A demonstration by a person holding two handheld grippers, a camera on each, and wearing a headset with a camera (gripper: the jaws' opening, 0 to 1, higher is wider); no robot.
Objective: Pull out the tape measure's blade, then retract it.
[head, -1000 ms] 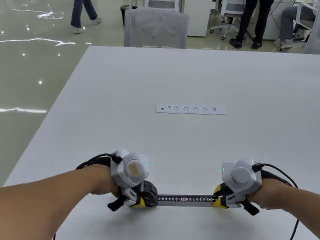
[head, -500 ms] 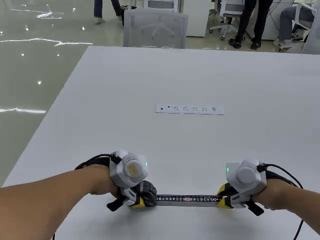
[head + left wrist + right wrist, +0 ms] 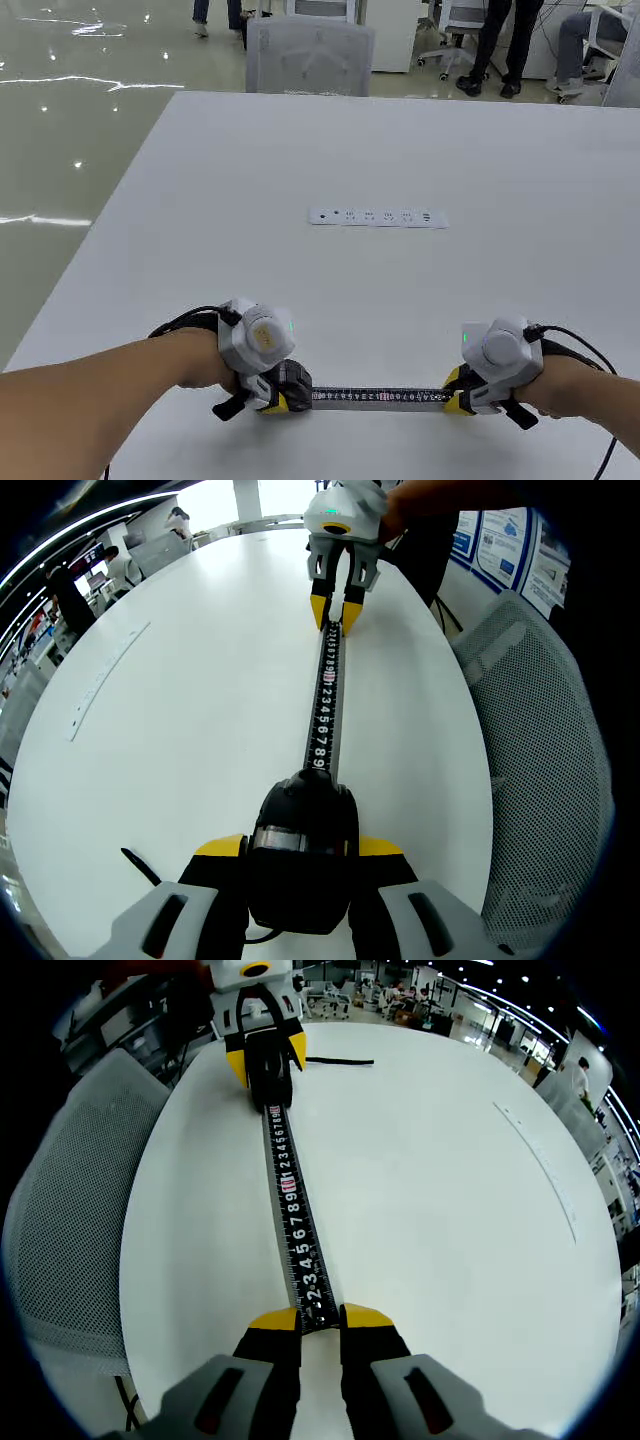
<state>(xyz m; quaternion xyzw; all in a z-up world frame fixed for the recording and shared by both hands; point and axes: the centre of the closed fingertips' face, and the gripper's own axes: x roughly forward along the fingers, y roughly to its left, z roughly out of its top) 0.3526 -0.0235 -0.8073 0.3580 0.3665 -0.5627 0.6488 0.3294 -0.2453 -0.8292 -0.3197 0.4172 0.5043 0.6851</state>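
Observation:
My left gripper is shut on the black tape measure case, which rests on the white table near its front edge; the case sits at lower left in the head view. The numbered blade runs flat along the table from the case to my right gripper. In the right gripper view the right gripper is shut on the blade tip, and the blade stretches away to the case. The blade also runs up the left gripper view to the right gripper.
A white power strip lies flat mid-table, well beyond both grippers. A grey mesh chair stands at the table's far edge. People stand on the floor far behind. Cables trail from both grippers toward the near edge.
My right gripper has moved to the right with the blade tip, so more blade is out of the case. The left gripper and case have stayed put.

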